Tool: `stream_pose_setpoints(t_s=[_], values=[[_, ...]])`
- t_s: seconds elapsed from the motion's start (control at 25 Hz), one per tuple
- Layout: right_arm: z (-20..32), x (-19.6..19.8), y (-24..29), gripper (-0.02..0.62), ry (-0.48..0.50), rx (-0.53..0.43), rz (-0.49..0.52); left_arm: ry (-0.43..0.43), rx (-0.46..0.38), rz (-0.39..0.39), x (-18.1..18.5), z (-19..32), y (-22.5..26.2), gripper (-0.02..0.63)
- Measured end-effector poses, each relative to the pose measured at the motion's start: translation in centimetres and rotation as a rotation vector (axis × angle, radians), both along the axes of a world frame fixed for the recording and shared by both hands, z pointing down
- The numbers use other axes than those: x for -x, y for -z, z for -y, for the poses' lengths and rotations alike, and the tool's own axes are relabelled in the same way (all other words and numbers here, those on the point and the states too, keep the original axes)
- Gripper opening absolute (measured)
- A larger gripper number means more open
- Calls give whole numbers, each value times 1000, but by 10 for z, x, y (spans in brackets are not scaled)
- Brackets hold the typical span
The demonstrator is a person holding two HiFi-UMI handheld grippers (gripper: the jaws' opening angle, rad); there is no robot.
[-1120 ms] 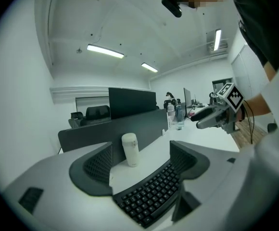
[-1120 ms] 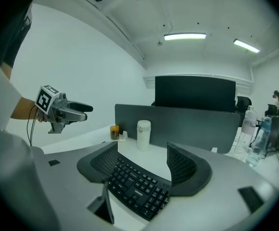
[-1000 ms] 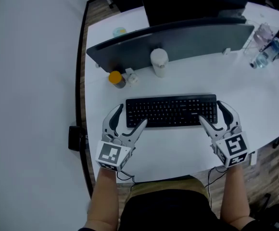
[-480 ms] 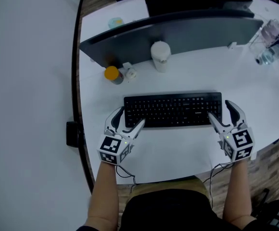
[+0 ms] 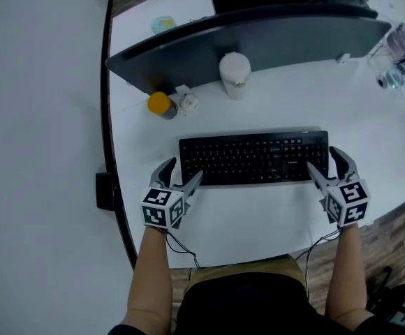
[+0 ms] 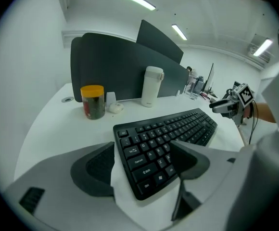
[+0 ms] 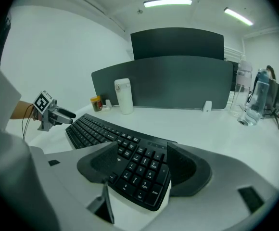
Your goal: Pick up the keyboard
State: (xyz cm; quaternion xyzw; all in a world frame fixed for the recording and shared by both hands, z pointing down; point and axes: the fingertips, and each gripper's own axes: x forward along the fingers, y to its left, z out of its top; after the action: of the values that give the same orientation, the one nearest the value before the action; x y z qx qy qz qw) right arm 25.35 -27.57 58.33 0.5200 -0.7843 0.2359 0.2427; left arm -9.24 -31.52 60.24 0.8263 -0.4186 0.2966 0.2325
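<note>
Nearest us in the head view, two bare forearms [image 5: 150, 278] lead up to the left gripper [image 5: 181, 173] and the right gripper [image 5: 324, 162]. They sit at the front corners of the black keyboard [image 5: 253, 158], which lies flat on the smooth white table [image 5: 258, 215] with its long side toward us.

From above we see only the pale grey fingers [image 5: 190, 185] bracketing those corners. The left gripper view gives what the head view cannot. Its jaws stand wide apart, their dark pads [image 6: 97, 166] facing inward. The keyboard's left end, with its low matte keys, lies between them. We cannot tell whether either pad touches the case.

The right gripper view shows the same at the number-pad end. The jaws are spread wide, the keyboard's rounded corner sits between them, and nothing is clamped. Each gripper view also catches the other gripper at the keyboard's far end.

Beyond the keyboard stands a jar [image 5: 159, 105] with an orange lid and dark contents, with a small white object [image 5: 187, 103] just beside it. A white cylindrical tumbler [image 5: 234, 75] stands farther right. All three are in front of a curved dark grey partition [image 5: 293, 37]. At the far right are clear bottles [image 5: 398, 54]. Only the gripper views show the strip lights [image 7: 168, 3] on the ceiling.
</note>
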Motion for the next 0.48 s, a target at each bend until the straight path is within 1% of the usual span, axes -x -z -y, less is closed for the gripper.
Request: stream_pose_setpoints(t_s=[0.12, 0.24, 0.4, 0.48], values=[[2, -6, -10, 290, -22, 30, 3, 4, 47, -10, 2, -1, -10, 362], [1, -16, -25, 290, -32, 86, 0, 0, 90, -21, 1, -3, -17, 362], [1, -30, -39, 290, -80, 140, 41, -9, 141, -29, 2, -5, -26, 362], [-1, -32, -45, 295, -87, 173, 55, -7, 169, -46, 1, -7, -28, 362]])
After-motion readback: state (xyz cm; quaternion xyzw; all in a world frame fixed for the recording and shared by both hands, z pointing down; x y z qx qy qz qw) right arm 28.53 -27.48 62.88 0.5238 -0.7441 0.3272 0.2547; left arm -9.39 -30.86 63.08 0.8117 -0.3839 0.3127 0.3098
